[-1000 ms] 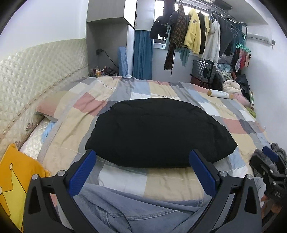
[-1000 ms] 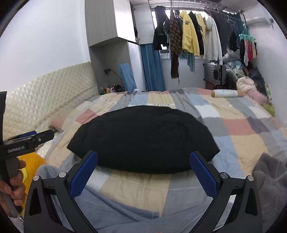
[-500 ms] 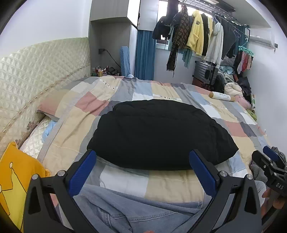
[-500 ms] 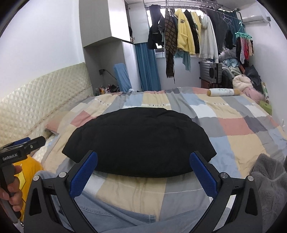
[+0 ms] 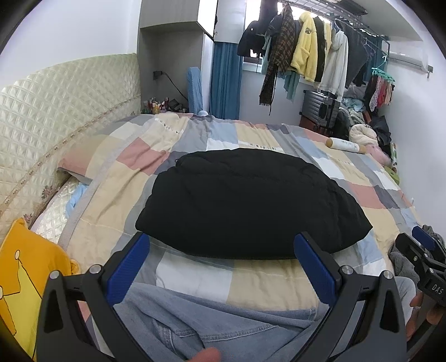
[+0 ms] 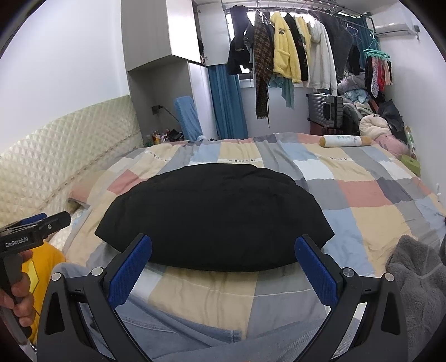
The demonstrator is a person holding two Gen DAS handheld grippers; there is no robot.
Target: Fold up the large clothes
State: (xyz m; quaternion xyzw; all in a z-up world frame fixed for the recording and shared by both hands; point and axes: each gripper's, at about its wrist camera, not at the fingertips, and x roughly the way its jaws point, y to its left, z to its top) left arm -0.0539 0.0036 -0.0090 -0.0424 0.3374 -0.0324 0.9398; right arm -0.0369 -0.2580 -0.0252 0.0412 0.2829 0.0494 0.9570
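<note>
Black folded jacket (image 5: pixel 251 203) sat mid-bed on my patchwork quilt (image 5: pixel 278 281), at 12 o'clock from both tools; left gripper (image 5: pixel 223 261) and right gripper (image 6: pixel 223 264) hung spread wide, gripping nothing.

The room has plain white walls (image 6: pixel 69 55). A bed carries a patchwork quilt (image 6: pixel 370 195) and a cream quilted headboard (image 5: pixel 55 111) on its left. A grey wardrobe unit (image 6: pixel 156 33) stands beyond the headboard, beside a blue curtain (image 6: pixel 227 100). Garments hang from an overhead rail (image 6: pixel 292 4). An air conditioner (image 6: pixel 394 27) is mounted high on the right.
</note>
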